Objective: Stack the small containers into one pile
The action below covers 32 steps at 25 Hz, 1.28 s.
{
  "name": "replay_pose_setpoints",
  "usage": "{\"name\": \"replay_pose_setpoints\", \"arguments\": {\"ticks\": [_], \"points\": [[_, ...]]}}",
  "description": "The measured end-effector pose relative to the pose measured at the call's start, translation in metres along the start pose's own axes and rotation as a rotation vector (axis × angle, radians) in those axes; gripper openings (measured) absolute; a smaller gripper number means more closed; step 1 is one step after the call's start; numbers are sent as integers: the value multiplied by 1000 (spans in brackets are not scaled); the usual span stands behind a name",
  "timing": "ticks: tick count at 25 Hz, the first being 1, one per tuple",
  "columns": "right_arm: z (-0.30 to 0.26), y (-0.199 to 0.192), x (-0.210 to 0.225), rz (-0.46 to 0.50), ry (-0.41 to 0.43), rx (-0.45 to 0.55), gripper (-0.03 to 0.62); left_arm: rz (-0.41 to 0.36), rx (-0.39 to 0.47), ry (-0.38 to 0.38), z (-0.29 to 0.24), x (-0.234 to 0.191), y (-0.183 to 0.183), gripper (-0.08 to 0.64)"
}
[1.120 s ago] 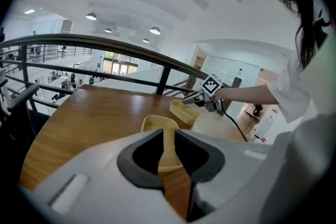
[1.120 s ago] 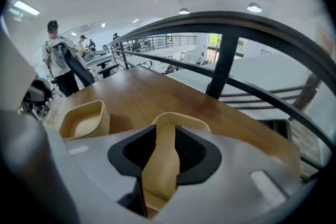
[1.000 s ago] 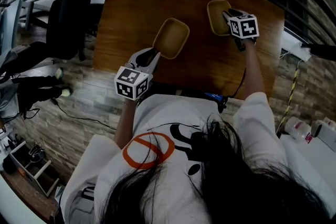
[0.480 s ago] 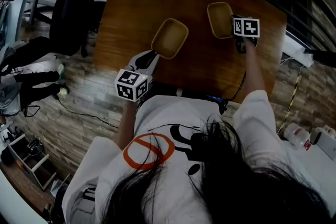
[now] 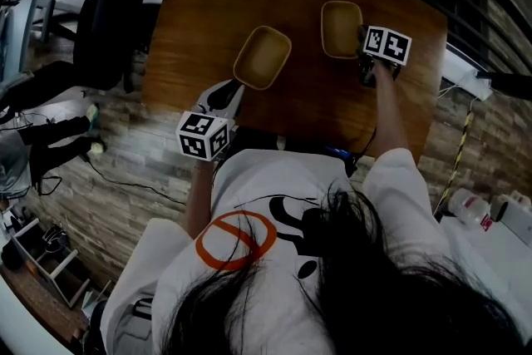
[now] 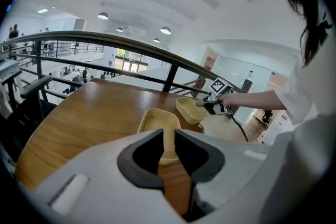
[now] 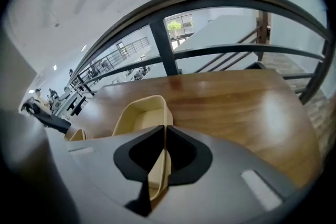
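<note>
While the brown wooden worktop (image 5: 208, 12) takes up the upper middle of the head view, a dark metal railing (image 7: 157, 34) curves along its far edge and a black office chair (image 5: 108, 37) stands off its left side on the brick-patterned floor. The person in the white printed shirt (image 5: 274, 204) leans over the near edge with both arms stretched forward.

Two pale yellow, round-cornered rectangular plastic containers sit open side up on the wood, apart from each other. The left container (image 5: 262, 56) lies toward the near edge. The right container (image 5: 342, 29) lies farther from the person and to the right. Both look empty inside.

Held low at the near edge, the left gripper (image 6: 168, 134) points along the worktop at the left container. Its dark jaws stand a narrow gap apart with nothing between them. The container's near end shows just ahead of the tips, and bare wood shows below it.

Reaching farther out, the right gripper (image 7: 165, 128) has its jaws pressed together on the thin right-hand wall of the right container, one jaw inside the wall and one outside. Whether that container rests flat on the wood cannot be told. A white cube with black square markers (image 5: 386, 44) tops this gripper, and a matching cube (image 5: 204, 135) tops the left one.
</note>
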State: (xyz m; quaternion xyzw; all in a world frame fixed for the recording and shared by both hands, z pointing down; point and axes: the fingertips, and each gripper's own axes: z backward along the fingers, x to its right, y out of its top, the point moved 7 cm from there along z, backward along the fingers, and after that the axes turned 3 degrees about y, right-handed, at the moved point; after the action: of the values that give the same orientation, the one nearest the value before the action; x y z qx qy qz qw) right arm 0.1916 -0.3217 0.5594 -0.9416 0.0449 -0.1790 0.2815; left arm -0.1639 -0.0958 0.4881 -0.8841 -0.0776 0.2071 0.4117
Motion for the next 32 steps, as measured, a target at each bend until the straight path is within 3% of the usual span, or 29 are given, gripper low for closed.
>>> {"name": "replay_pose_setpoints", "arguments": {"ticks": [5, 17, 27, 32], "points": [[21, -16, -18, -108, 18, 76, 38, -19, 14, -29, 3, 0, 0, 52], [86, -29, -103, -166, 148, 271, 37, -34, 28, -76, 20, -30, -5, 52], [67, -74, -189, -217, 249, 207, 37, -43, 45, -97, 36, -50, -10, 52], [49, -101, -210, -379, 280, 176, 37, -45, 46, -99, 45, -49, -17, 52]]}}
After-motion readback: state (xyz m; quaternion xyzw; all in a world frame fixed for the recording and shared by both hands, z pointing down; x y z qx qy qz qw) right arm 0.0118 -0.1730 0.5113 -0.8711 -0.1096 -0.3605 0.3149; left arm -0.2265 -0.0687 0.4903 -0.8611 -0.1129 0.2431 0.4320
